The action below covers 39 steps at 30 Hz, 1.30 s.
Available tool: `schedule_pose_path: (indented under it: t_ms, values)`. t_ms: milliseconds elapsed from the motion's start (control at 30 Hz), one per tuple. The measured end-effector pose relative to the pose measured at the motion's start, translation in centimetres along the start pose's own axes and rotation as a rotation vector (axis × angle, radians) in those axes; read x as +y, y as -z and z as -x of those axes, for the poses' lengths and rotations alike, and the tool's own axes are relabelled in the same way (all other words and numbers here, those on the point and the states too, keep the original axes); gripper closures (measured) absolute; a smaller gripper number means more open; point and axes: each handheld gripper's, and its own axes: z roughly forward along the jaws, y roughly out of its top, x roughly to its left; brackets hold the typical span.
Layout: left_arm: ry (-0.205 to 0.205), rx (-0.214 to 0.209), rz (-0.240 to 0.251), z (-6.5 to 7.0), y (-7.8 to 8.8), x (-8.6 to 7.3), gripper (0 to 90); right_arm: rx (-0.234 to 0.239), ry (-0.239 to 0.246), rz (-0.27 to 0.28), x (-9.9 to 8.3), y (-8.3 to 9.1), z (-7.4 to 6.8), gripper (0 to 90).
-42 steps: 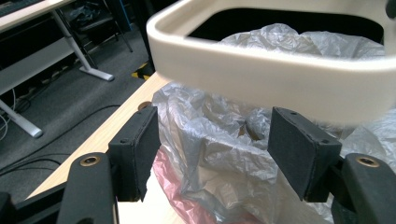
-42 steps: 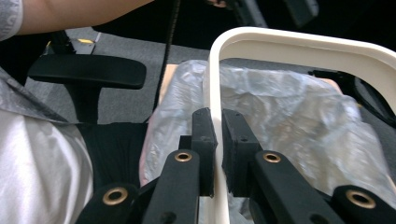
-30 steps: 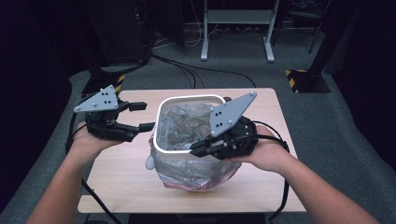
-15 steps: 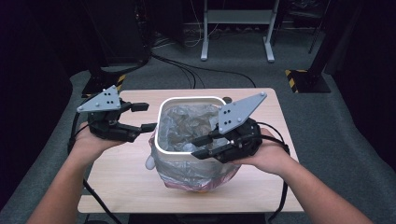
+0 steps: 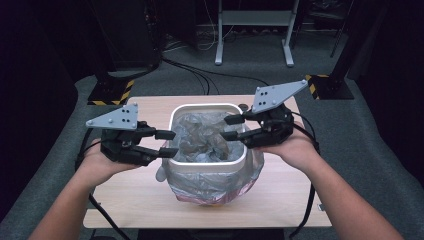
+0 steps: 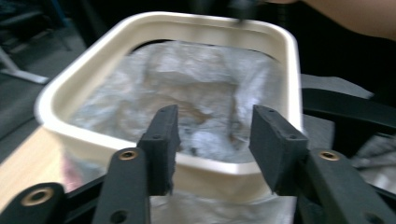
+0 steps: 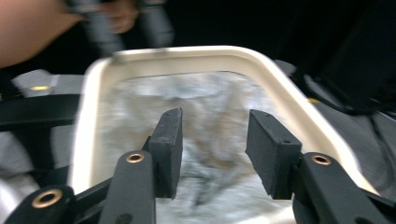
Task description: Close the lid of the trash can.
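The tabletop (image 5: pixel 140 200) carries a white bin (image 5: pixel 207 111) lined with a clear bag (image 5: pixel 210 182), standing between the two sets of fingers. The left gripper (image 5: pixel 166 143) hangs just beside the bin's near-left rim, fingers (image 6: pixel 161 140) half spread and just closing, nothing pinched; the rim lies just past their tips. The right gripper (image 5: pixel 231 127) hovers over the far-right rim, fingers (image 7: pixel 273 149) half spread after opening, empty, the crumpled liner beyond them.
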Motion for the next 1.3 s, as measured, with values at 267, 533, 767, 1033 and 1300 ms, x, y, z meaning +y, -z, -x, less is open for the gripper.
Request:
schedule_pose_path:
  t_ms: [267,533,767,1033,1300]
  values:
    - [0.013,-0.083,0.004,0.6,-0.3,0.3,48.3,-0.127,-0.086,-0.03,-1.3,-1.5,3.9,51.2]
    - [-0.021,-0.096,-0.043,1.2,-1.4,-0.1,51.0,-0.136,-0.157,-0.065,-1.8,-3.1,6.3,60.6]
    - [-0.043,-0.1,-0.059,1.3,-2.0,0.0,56.2,-0.105,-0.138,-0.077,-1.8,-3.5,6.3,73.0]
    - [-0.092,-0.121,-0.108,1.7,-3.7,0.5,65.8,-0.08,-0.152,-0.085,-1.7,-3.7,7.0,73.7]
    - [-0.127,-0.151,-0.1,1.7,-3.6,0.6,75.2,-0.063,-0.13,-0.118,-1.4,-4.7,7.6,75.7]
